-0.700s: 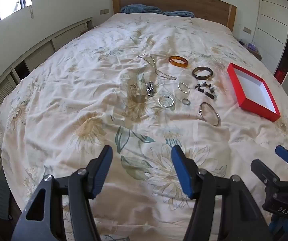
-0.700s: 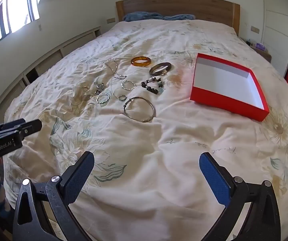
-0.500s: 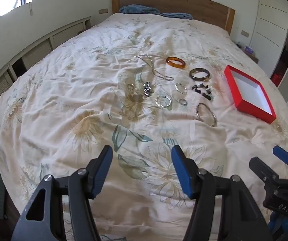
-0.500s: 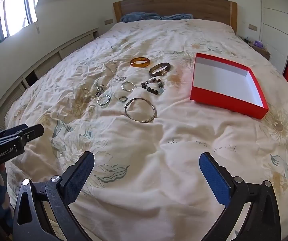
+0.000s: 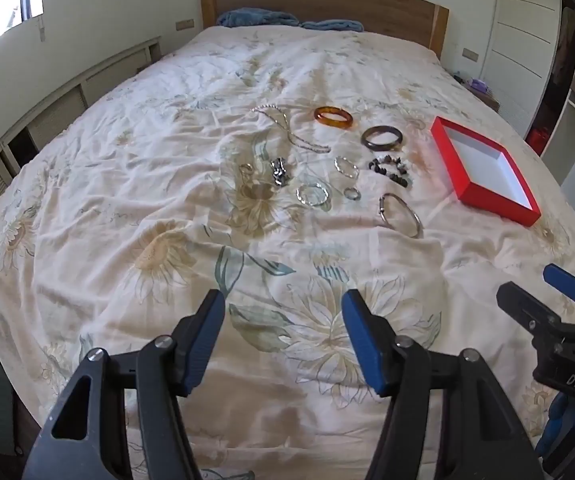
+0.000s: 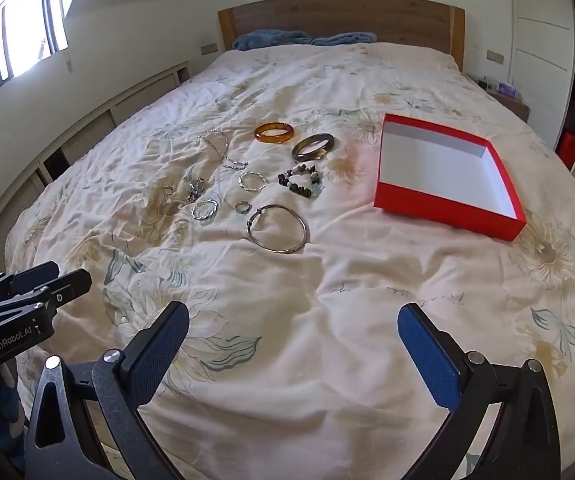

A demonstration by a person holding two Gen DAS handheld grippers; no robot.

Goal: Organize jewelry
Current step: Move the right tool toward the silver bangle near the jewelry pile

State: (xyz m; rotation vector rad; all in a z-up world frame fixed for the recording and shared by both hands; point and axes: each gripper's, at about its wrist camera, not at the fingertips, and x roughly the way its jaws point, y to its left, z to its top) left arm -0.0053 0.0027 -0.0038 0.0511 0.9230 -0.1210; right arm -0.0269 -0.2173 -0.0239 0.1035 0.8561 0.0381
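Several pieces of jewelry lie mid-bed: an amber bangle, a dark bangle, a silver chain, a bead bracelet, a large silver bangle, and small rings. An empty red box with a white inside sits to their right. My left gripper and right gripper are both open and empty, over the near part of the bed, well short of the jewelry.
The floral bedspread is wrinkled. A wooden headboard and blue pillows are at the far end. Low cabinets run along the left wall; wardrobes stand on the right.
Both grippers have drawn back and risen a little, so the jewelry and box look slightly farther away. Jaws stay open.
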